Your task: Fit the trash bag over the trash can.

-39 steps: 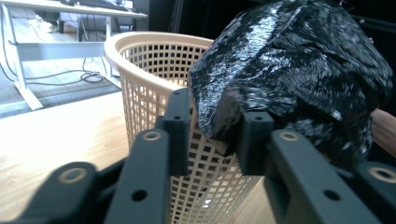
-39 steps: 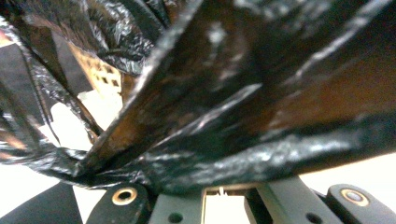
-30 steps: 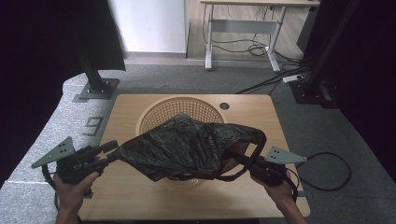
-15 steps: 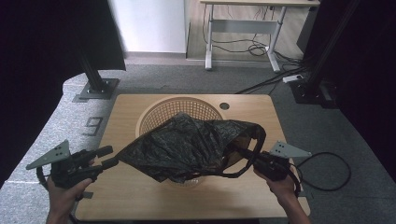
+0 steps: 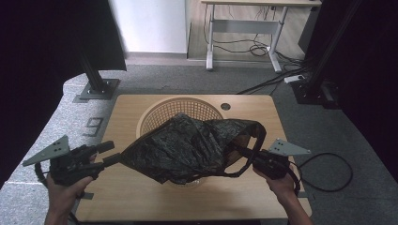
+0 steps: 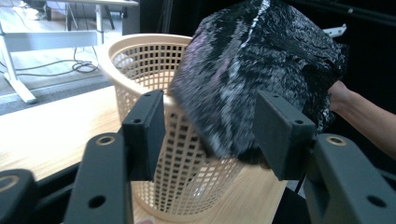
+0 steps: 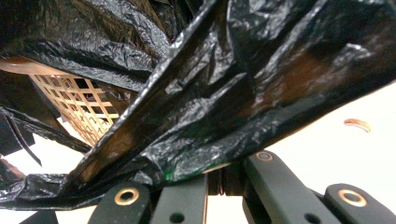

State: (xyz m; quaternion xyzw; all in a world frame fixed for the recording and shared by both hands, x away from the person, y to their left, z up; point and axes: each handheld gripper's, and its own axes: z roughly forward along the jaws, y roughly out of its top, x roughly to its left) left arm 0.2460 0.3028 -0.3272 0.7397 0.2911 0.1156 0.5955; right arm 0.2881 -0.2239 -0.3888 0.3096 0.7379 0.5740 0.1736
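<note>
Black bin bag hung stretched across the middle of the high view, draped over the top of the beige mesh basket that stood on the wooden counter. Bag was not inside the basket; it lay over the rim and front wall, mouth toward the right of the frame.

Right tool, lower right of the high view, had its jaws pressed together on the bag's edge near the handle loop; in the right gripper view the plastic ran straight down into the closed jaws.

Left tool, lower left of the high view, had its jaws spread; they had just been opening. In the left gripper view the bag sat beyond and between the two pads, no pad pressing on it, so that corner looked let go.

Step in hand, as I judge it: lining the basket with the bag, mid re-grip on the left side.

Next move likely calls for the left tool to take a fresh pinch on the bag's mouth edge, then both tools spread the opening and pull it down over the basket rim. Risk: the bag slides off to the right while only one side is held.
</note>
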